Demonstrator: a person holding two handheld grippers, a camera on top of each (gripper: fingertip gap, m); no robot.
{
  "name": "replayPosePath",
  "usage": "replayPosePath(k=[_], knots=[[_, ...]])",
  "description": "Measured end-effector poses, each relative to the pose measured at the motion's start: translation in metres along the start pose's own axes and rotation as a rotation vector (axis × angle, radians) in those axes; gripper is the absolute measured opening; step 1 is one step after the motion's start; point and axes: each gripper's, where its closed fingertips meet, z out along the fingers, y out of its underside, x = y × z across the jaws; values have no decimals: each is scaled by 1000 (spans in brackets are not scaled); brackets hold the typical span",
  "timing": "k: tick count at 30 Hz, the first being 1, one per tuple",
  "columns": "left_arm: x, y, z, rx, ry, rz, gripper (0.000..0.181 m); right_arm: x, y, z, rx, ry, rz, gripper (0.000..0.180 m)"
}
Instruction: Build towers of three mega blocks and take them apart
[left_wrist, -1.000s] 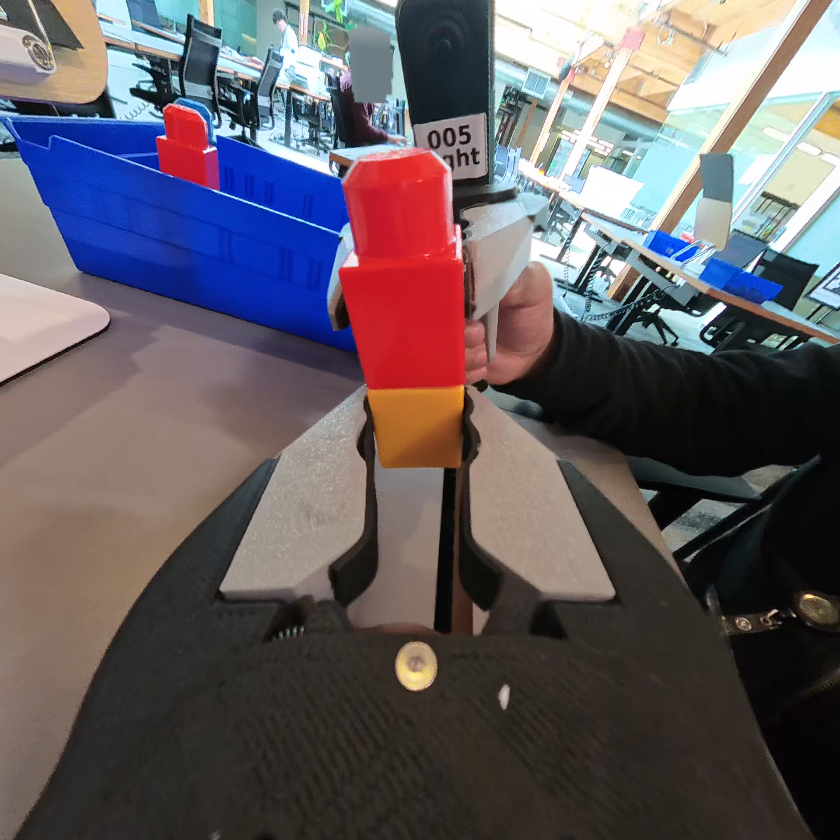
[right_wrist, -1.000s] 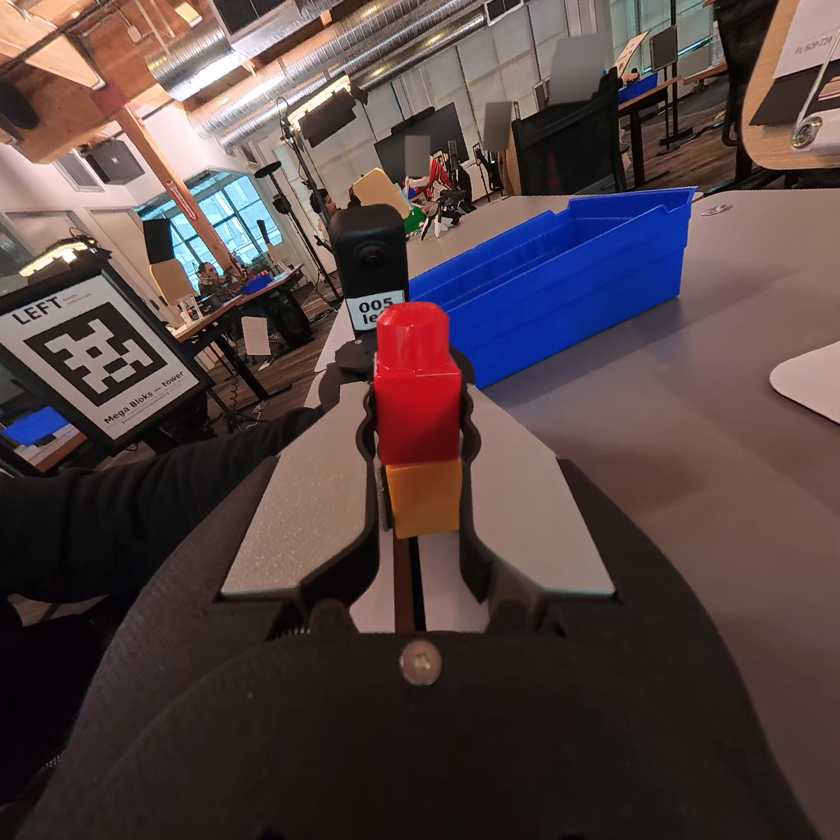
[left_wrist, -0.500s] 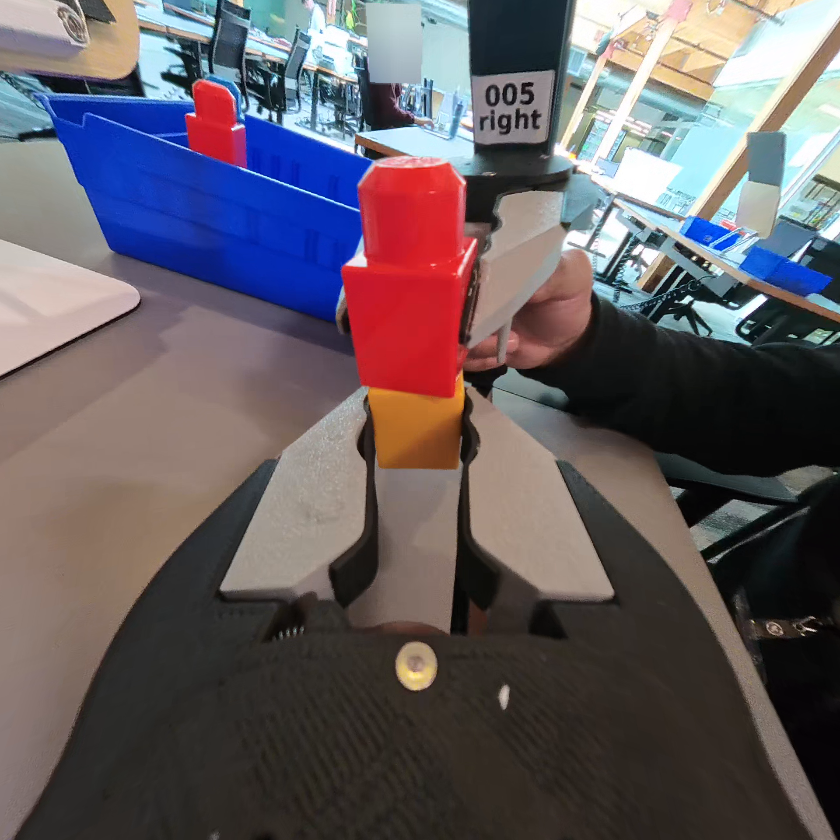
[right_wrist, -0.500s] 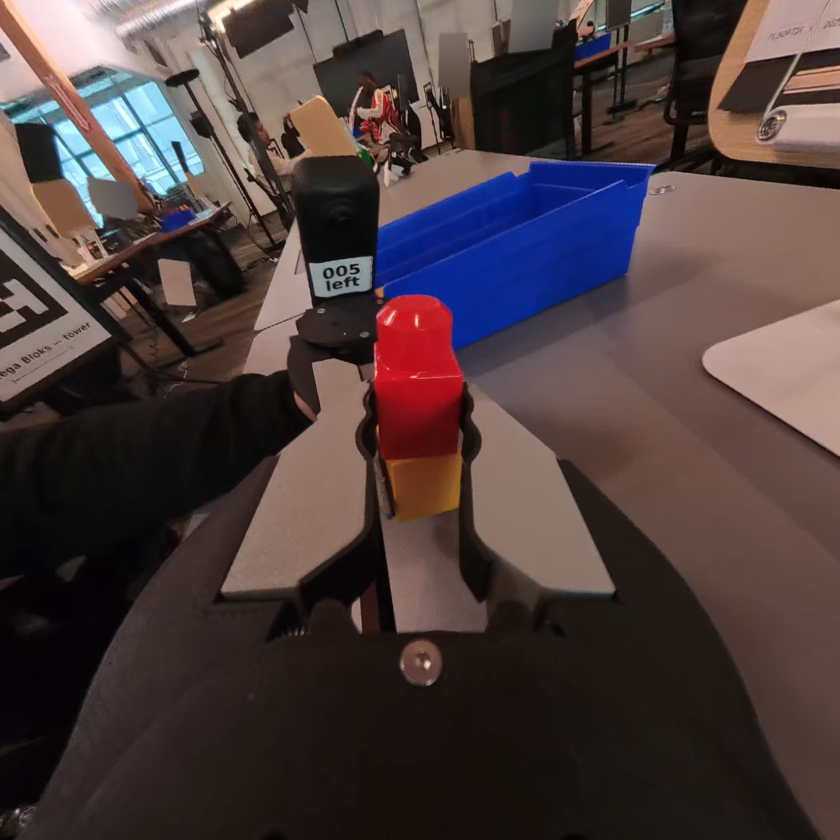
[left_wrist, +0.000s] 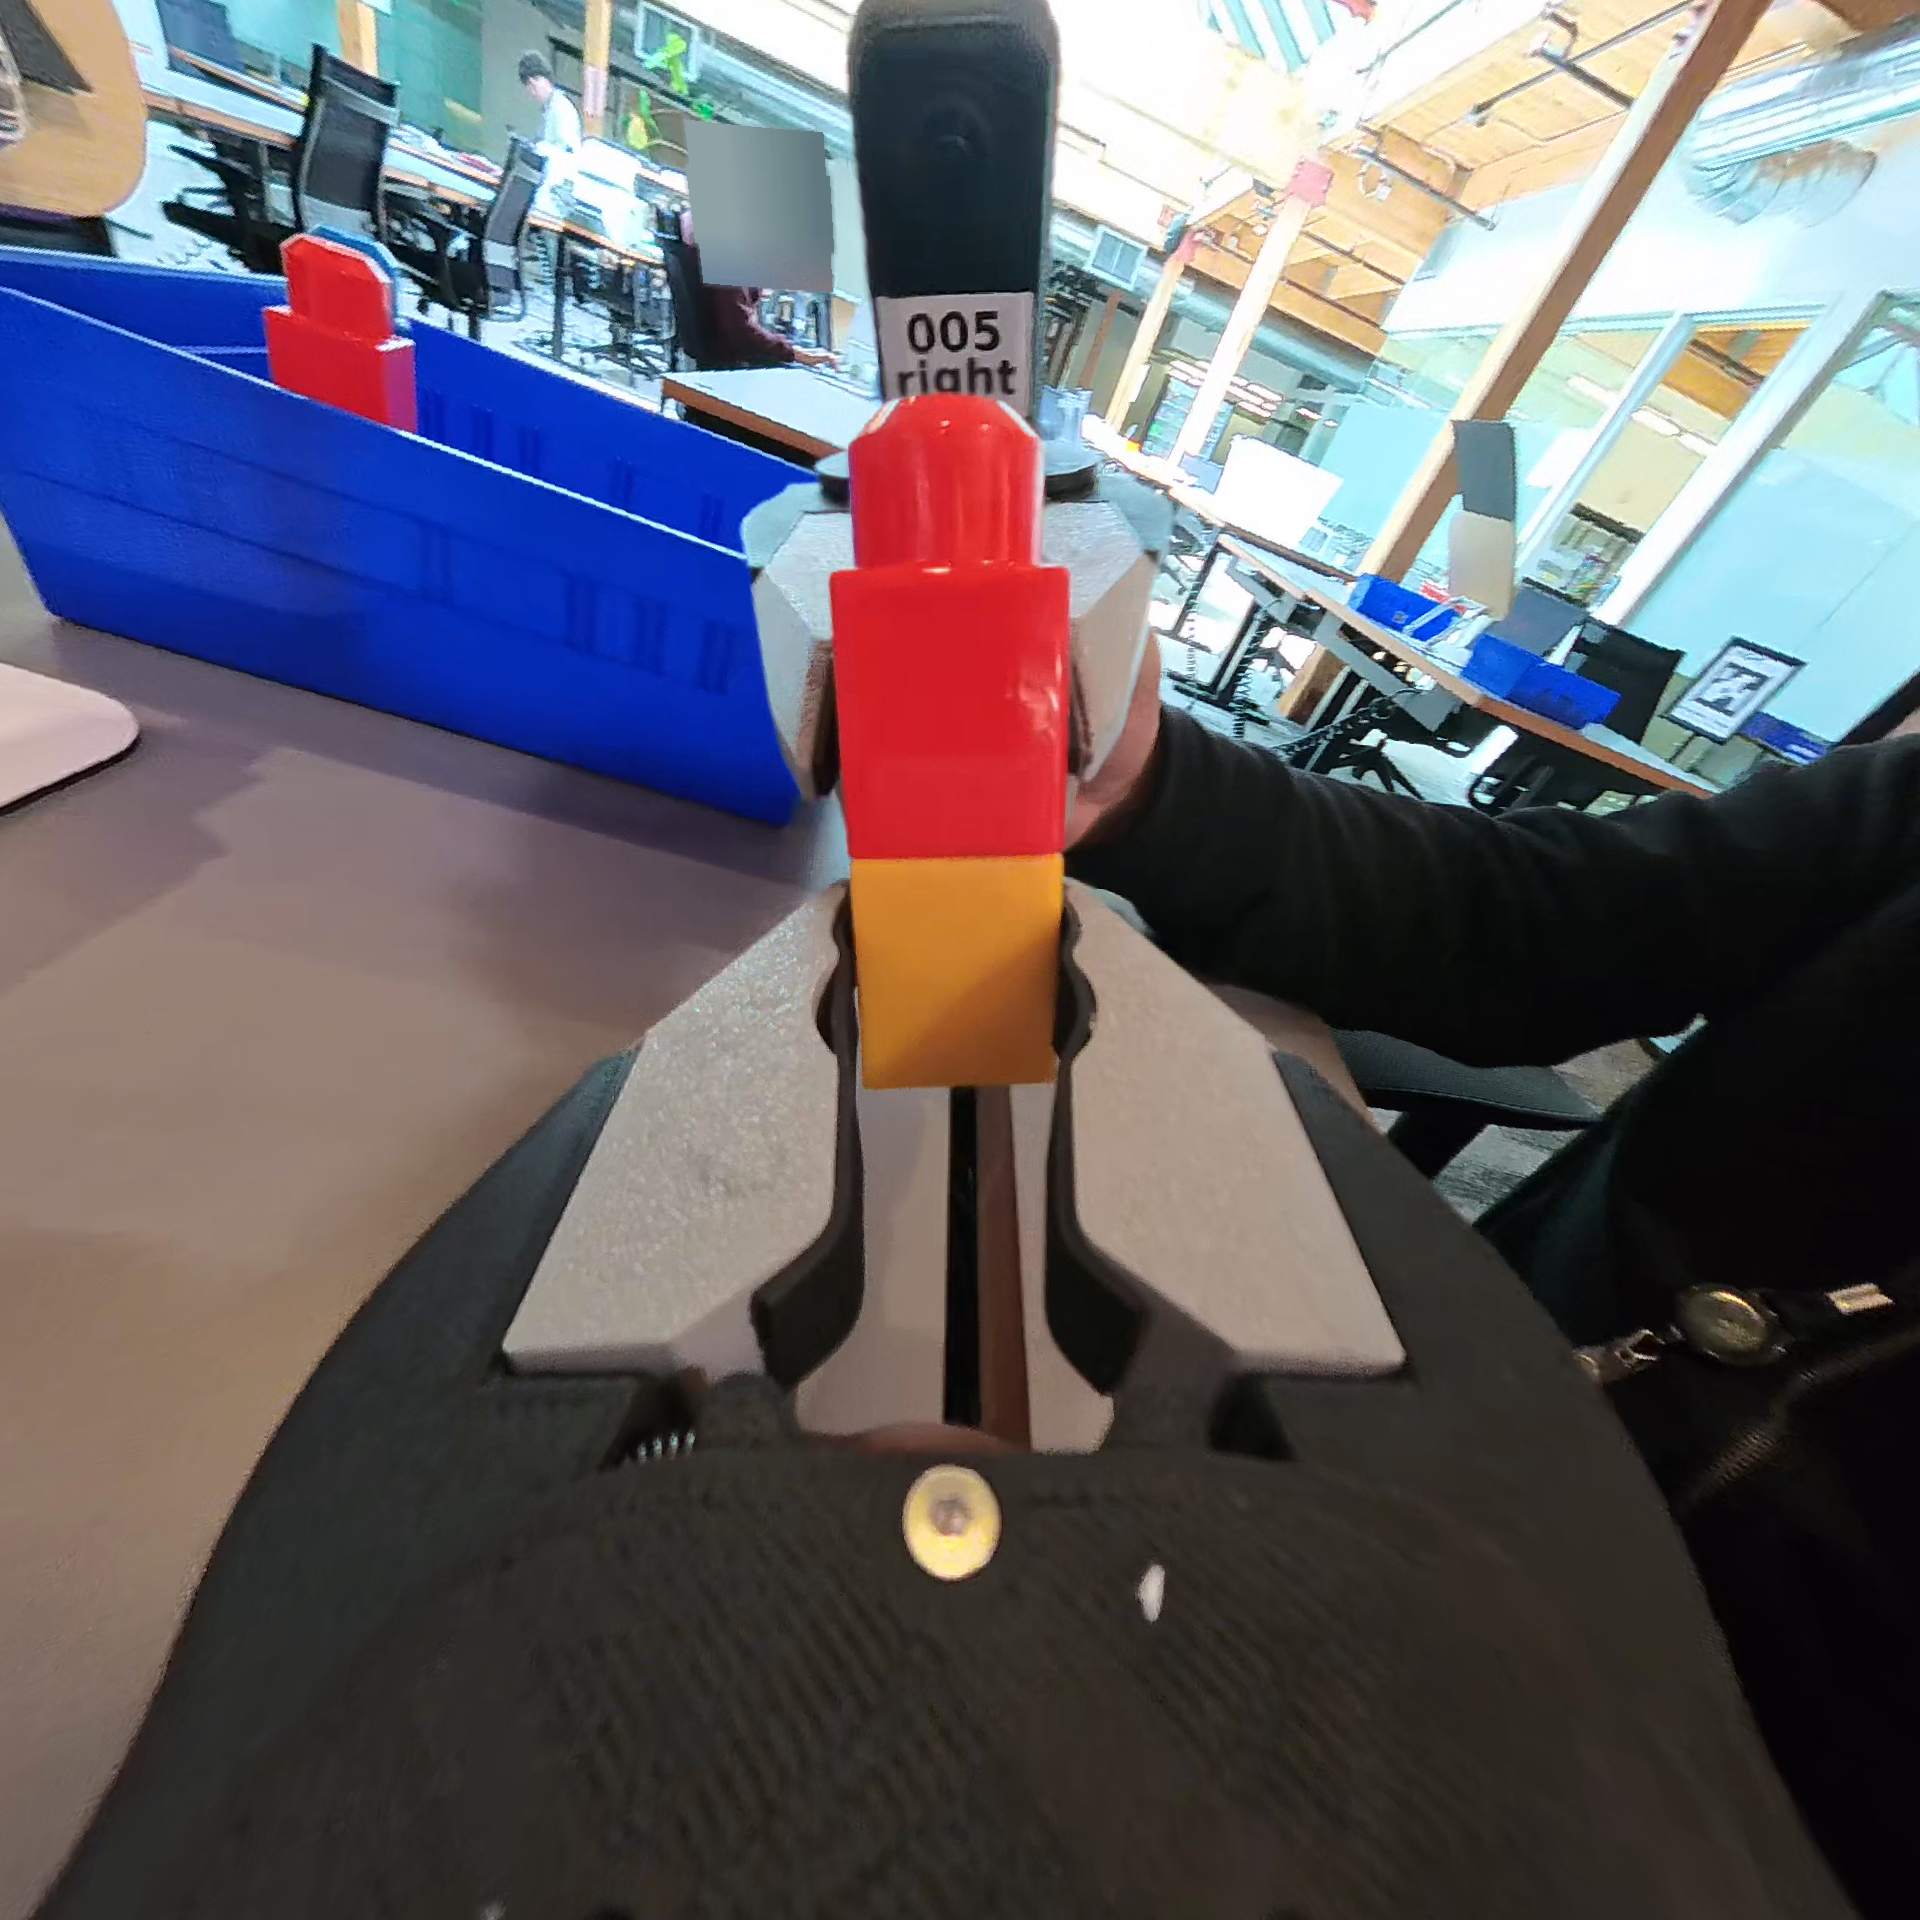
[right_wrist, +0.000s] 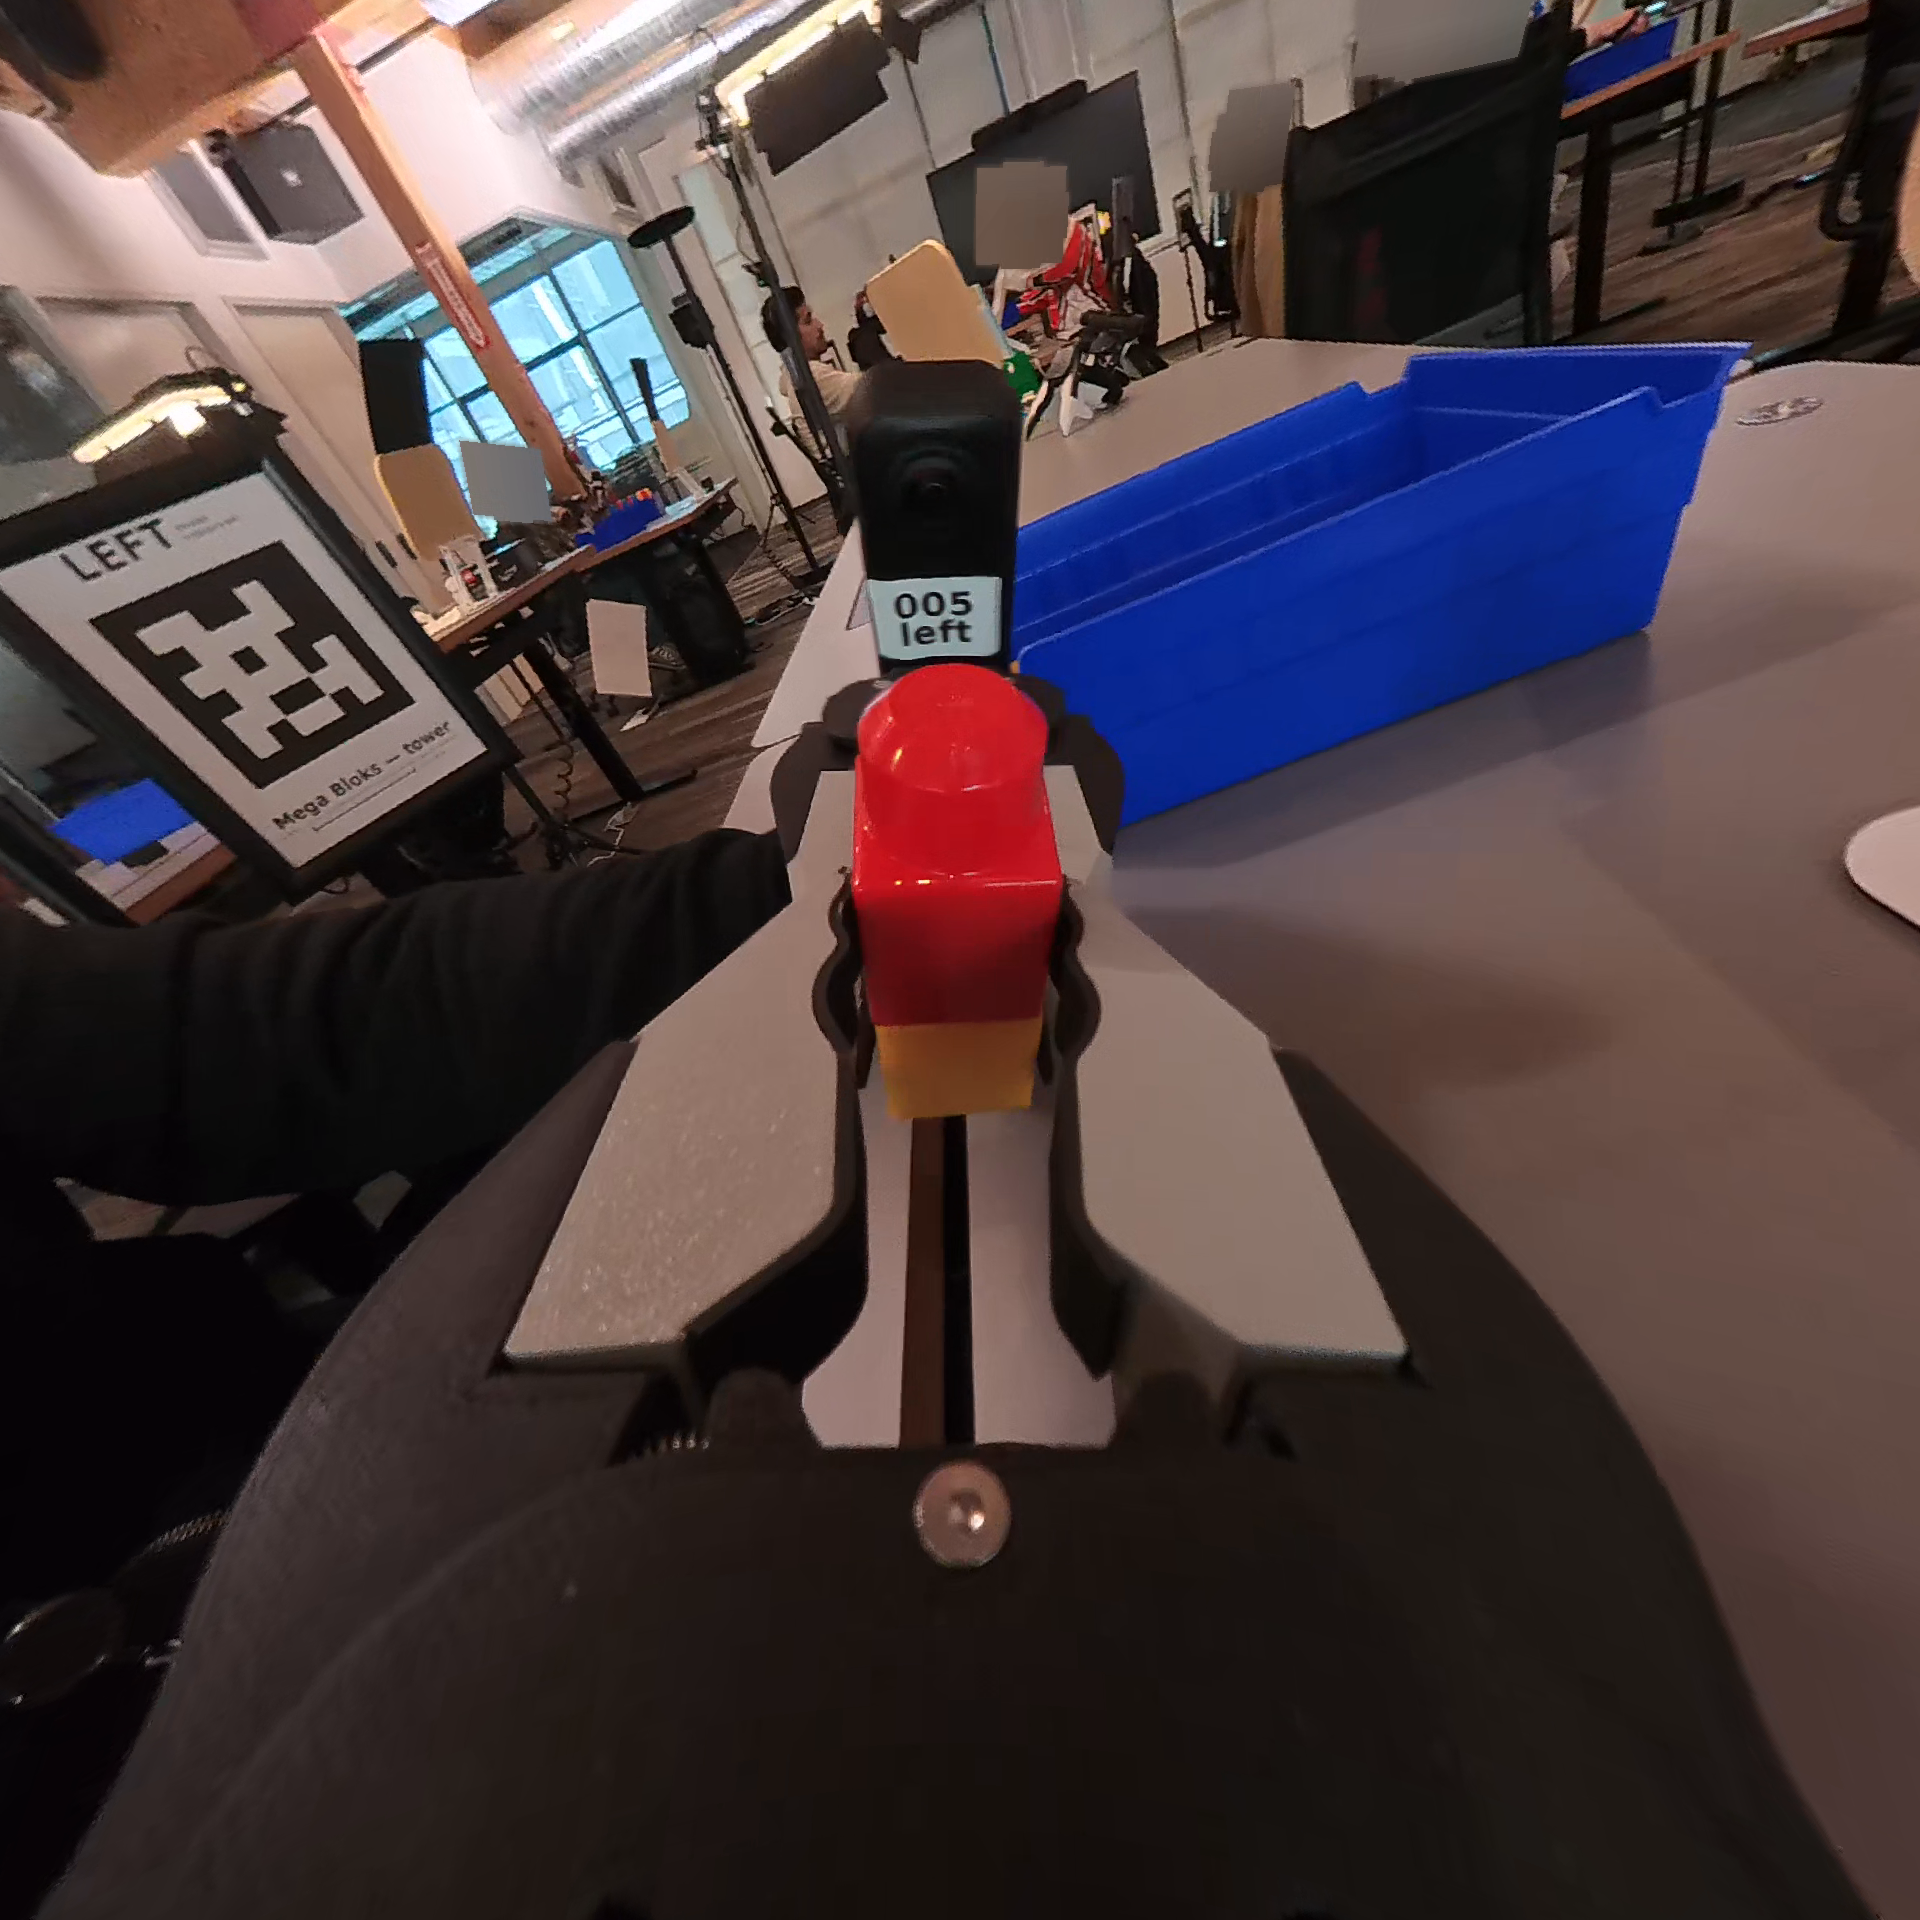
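In the left wrist view, the left gripper (left_wrist: 956, 977) has its fingers (left_wrist: 727, 1122) closed on the yellow block (left_wrist: 954, 971), which sits at the bottom of a two-block stack held above the grey table (left_wrist: 260, 987). The red block (left_wrist: 951, 707) is seated on top of it, stud upward, and the right gripper (left_wrist: 951, 665) faces in from the far side, its fingers pressed to the red block's two flanks. Behind and to the left stands a blue bin (left_wrist: 416, 613) on the table, with another red block (left_wrist: 341, 332) showing above its wall. In the right wrist view, the right gripper (right_wrist: 951, 956) clamps the red block (right_wrist: 954, 914) between its fingers (right_wrist: 717, 1132), the yellow block (right_wrist: 956, 1070) joined beneath it. The left gripper (right_wrist: 935, 790) shows just beyond the stack, largely hidden by it. The blue bin (right_wrist: 1351, 613) lies to the right on the table (right_wrist: 1507, 987), well apart from the stack.
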Motion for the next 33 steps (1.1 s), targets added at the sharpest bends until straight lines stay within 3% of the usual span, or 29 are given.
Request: replayPosePath(k=[14, 19, 26, 33], knots=[[5, -8, 1, 42, -3, 40, 34, -11, 1, 1, 17, -112, 46, 38], [-1, -4, 2, 21, -32, 18, 34, -3, 8, 6, -15, -59, 21, 34], [-37, -1, 0, 7, -257, 44, 45, 25, 11, 3, -47, 149, -56, 34], [-85, -11, -35, 66, -577, 24, 60, 78, 24, -15, -96, 453, -43, 34]])
